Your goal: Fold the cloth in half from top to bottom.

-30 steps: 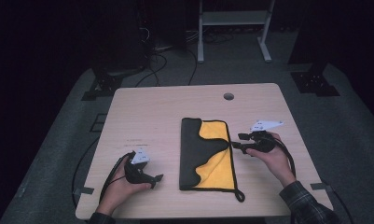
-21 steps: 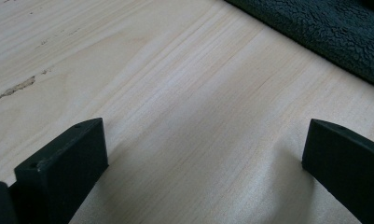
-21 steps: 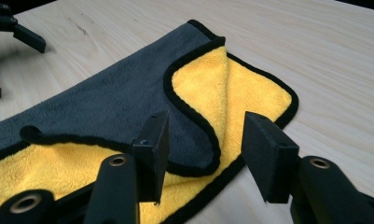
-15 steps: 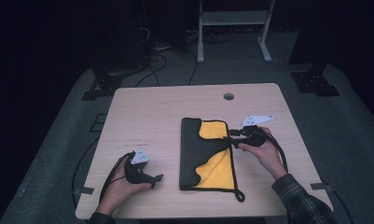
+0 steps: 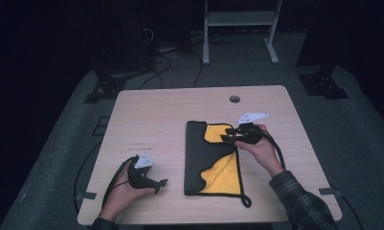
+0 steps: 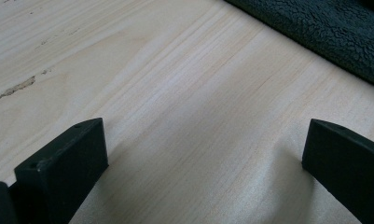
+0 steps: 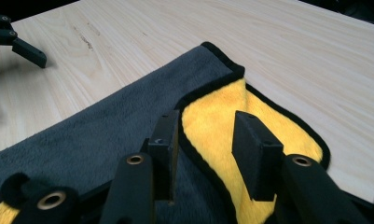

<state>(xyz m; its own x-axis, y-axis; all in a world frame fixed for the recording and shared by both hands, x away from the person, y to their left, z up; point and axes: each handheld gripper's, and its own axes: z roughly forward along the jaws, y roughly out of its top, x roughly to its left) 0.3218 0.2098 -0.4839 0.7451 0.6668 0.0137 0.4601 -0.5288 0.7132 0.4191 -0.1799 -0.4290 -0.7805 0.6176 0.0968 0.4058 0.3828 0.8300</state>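
Meanwhile both claws gape: right claw [image 7: 205, 154] straddling cloth [image 5: 199, 158] edge, left claw [image 5: 153, 184] over bare table [image 5: 170, 110].

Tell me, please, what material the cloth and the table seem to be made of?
The cloth looks like soft plush microfibre, grey on one face and yellow on the other, with a fuzzy nap and black stitched edging. The table looks like pale wood or wood-look laminate, matte, with straight grain lines; which one is unclear.

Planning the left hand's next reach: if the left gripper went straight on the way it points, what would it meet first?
Probably bare table first, then the dark grey cloth; the left gripper sits open and low, so depth is uncertain.
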